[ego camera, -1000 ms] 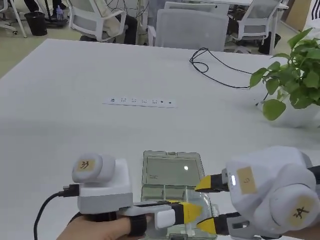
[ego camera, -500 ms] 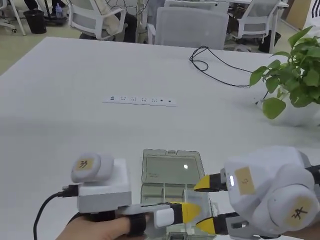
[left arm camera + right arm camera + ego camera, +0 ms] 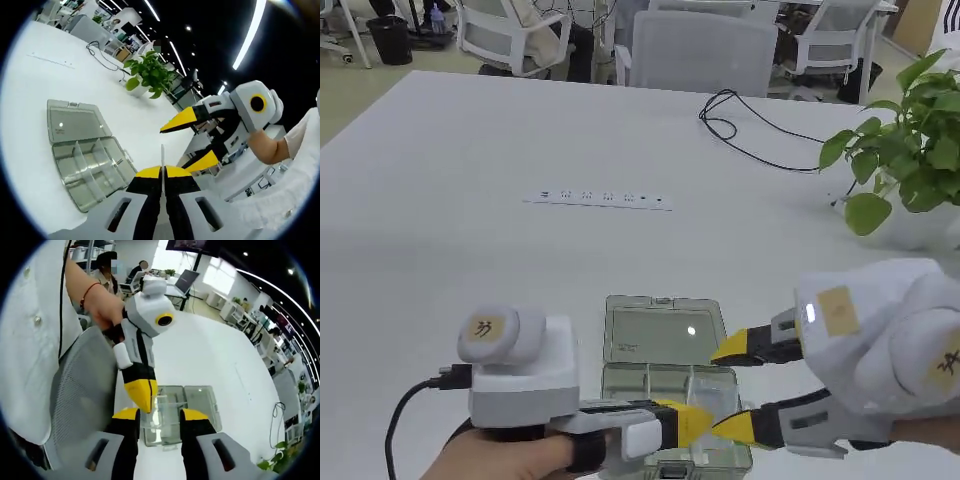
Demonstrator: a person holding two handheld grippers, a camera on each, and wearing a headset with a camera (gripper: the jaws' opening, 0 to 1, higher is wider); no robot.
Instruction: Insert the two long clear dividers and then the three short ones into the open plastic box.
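Over clear open box (image 3: 660, 335): left claw (image 3: 162, 171) pinches thin clear divider (image 3: 162, 152); right claw (image 3: 160, 413) agape.

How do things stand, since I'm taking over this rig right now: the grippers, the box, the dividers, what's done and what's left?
Left gripper: shut on a clear divider, held on edge over the box's near end.
Right gripper: open and holding nothing, fingers facing the left gripper's tip.
Open plastic box: on the white table, lid laid flat behind the tray.
Done: fitted dividers stand in the tray; I cannot count them.
Left: seat the held divider, then check whether any slot is unfilled.
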